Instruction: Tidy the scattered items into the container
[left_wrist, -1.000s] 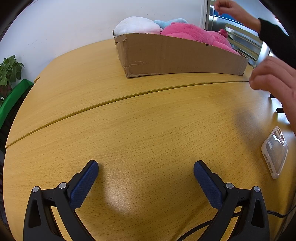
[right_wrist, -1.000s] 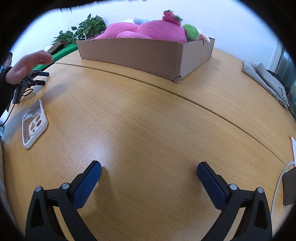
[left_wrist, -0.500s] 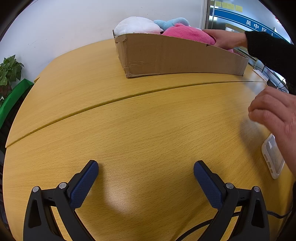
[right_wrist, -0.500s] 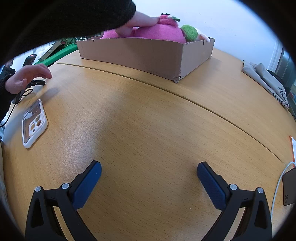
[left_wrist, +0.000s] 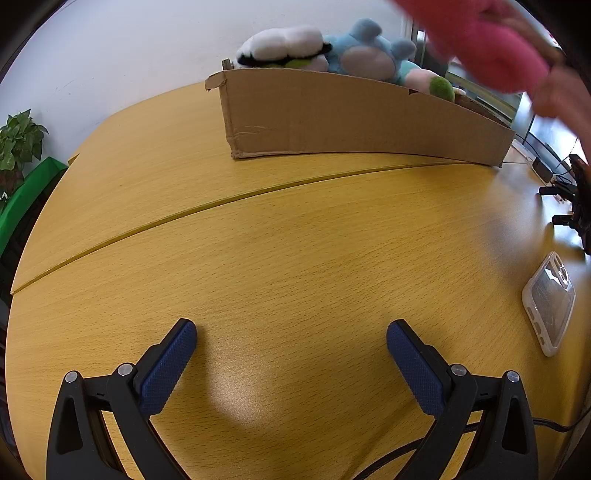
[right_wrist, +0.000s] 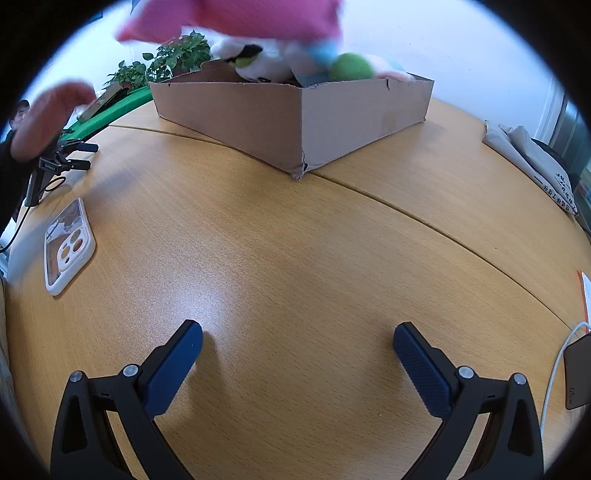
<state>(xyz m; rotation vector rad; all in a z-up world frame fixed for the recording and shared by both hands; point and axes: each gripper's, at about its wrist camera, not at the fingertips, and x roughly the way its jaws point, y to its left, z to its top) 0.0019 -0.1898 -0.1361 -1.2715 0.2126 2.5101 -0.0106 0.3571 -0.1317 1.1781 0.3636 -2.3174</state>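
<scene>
- Currently both tongs sit low over the counter (left_wrist: 295, 258), nothing between the fingers.
- Left tongs (left_wrist: 291, 343) spread wide, blue pads apart, empty.
- Right tongs (right_wrist: 297, 347) spread wide too, empty.
- Cardboard box (left_wrist: 351, 118) stands on the counter well ahead of both tongs; in the right wrist view its near corner points toward the tongs (right_wrist: 299, 129).
- Inside the box: white plush (left_wrist: 284, 46), light blue plush (left_wrist: 369, 51), a green ball-like part (left_wrist: 441, 88) at the box's right end.
- Pink plush (left_wrist: 476, 40) is up in the air above the box, blurred, with a person's hand (left_wrist: 561, 92) on it; not near either tongs.
- Right wrist view: same pink plush (right_wrist: 236, 18) above the box's far side, another hand (right_wrist: 48, 114) left of the box.
- Phone in a clear case (left_wrist: 548, 302) lies flat on the counter, nearer than the box, right of the left tongs, not touching them.
- Black clamp stand (left_wrist: 576, 206) between the phone and the box's right end.
</scene>
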